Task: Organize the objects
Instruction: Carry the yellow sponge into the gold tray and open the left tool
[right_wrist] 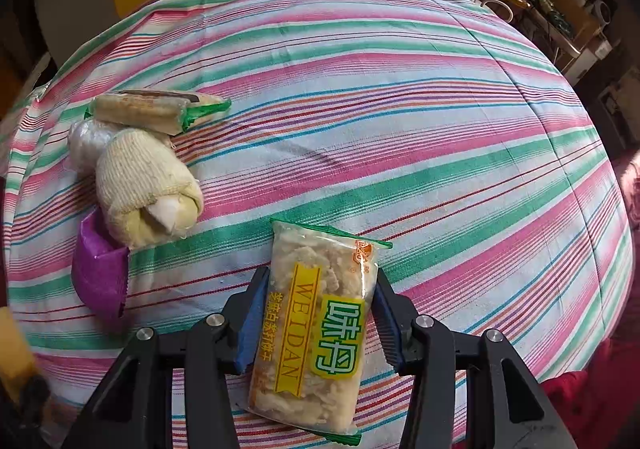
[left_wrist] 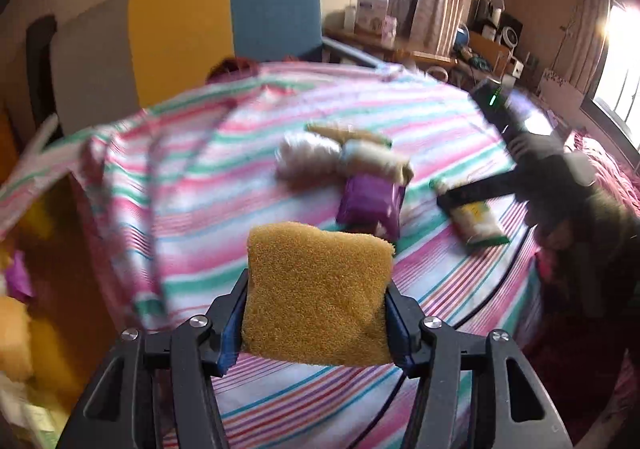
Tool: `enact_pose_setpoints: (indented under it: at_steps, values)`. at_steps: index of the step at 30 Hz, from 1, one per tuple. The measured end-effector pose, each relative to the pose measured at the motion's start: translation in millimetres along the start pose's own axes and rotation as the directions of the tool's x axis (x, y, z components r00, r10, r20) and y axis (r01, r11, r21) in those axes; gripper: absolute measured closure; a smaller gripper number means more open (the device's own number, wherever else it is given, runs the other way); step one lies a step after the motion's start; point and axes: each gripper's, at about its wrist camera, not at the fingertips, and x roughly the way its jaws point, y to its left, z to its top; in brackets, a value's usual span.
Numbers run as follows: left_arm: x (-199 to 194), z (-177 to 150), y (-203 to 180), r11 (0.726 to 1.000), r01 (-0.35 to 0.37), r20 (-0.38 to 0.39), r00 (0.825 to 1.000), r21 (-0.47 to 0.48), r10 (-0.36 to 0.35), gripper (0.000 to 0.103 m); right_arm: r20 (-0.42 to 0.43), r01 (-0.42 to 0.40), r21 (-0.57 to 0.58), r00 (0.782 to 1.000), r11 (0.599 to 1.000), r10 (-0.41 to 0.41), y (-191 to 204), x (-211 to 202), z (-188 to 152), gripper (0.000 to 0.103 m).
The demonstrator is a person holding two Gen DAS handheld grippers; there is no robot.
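In the left wrist view, the left gripper [left_wrist: 316,323] clamps a yellow sponge [left_wrist: 318,291], lifted clear of the striped sheet [left_wrist: 224,185] that covers the surface. Beyond the sponge lies a purple packet [left_wrist: 370,201], and behind that a rolled cloth [left_wrist: 376,161] beside a clear plastic bundle [left_wrist: 306,155]. Only this view shows the right gripper [left_wrist: 460,205] from outside, to the right of the purple packet, set over a snack packet [left_wrist: 478,225]. The right wrist view shows what that one blurs: the right gripper [right_wrist: 316,325] has its pads closed on the sides of the snack packet [right_wrist: 316,325], which rests on the sheet to the right of the purple packet [right_wrist: 100,281]. Behind the rolled cloth [right_wrist: 144,189] lies a green-ended wrapped bar [right_wrist: 156,109].
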Motion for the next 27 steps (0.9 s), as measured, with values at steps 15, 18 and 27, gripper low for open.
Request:
enact_pose_setpoints:
  at_steps: [15,18,27]
  values:
    - [-77.6,-1.2,50.2,0.986,-0.124,0.116,0.984,-0.109,0.136,0.043,0.008,0.013,-0.008,1.0,1.0,-0.013,-11.6,-6.0,-4.0,0.053]
    - [-79.8,-4.6,66.4,0.979,-0.144,0.11,0.981,-0.147,0.161,0.043,0.01,0.019,-0.014,1.0,1.0,-0.019,-8.0,-7.0,-5.1,0.053]
    - [-78.4,-19.8,111.4,0.949,-0.207,0.062,0.972,-0.237,0.227,0.043,0.014,0.03,-0.026,0.999,0.999,-0.03,0.8,-10.8,-10.6,0.054]
